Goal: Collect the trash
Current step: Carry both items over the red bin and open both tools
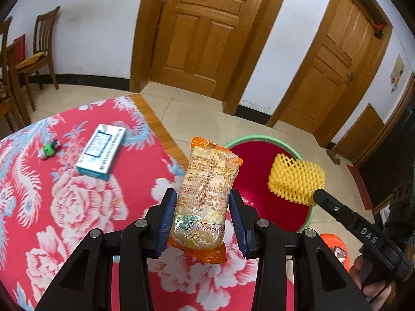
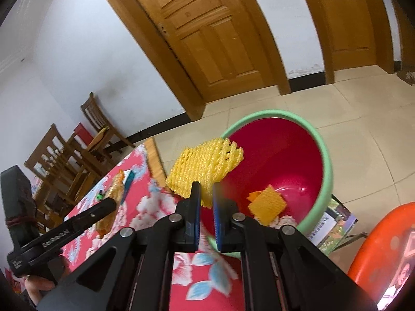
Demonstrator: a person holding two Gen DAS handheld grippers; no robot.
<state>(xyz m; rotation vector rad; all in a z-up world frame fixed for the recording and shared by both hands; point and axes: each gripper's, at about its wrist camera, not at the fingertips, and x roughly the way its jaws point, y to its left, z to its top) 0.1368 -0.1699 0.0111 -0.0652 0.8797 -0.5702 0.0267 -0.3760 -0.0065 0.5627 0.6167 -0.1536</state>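
My left gripper [image 1: 202, 204] is shut on an orange-edged clear snack packet [image 1: 207, 194], held above the table's right edge. It also shows in the right wrist view [image 2: 111, 197]. My right gripper [image 2: 206, 191] is shut on a yellow foam fruit net [image 2: 205, 165], held over the near rim of the red basin with a green rim [image 2: 321, 155]. The net [image 1: 295, 178] and basin [image 1: 249, 140] also show in the left wrist view. An orange foam net [image 2: 267, 204] lies inside the basin.
A red floral tablecloth [image 1: 52, 194] covers the table. On it lie a blue and white box [image 1: 102, 153] and a small green and white item [image 1: 49, 150]. Wooden chairs [image 1: 39, 51] stand at left. An orange stool [image 2: 384, 246] is right of the basin. Doors stand behind.
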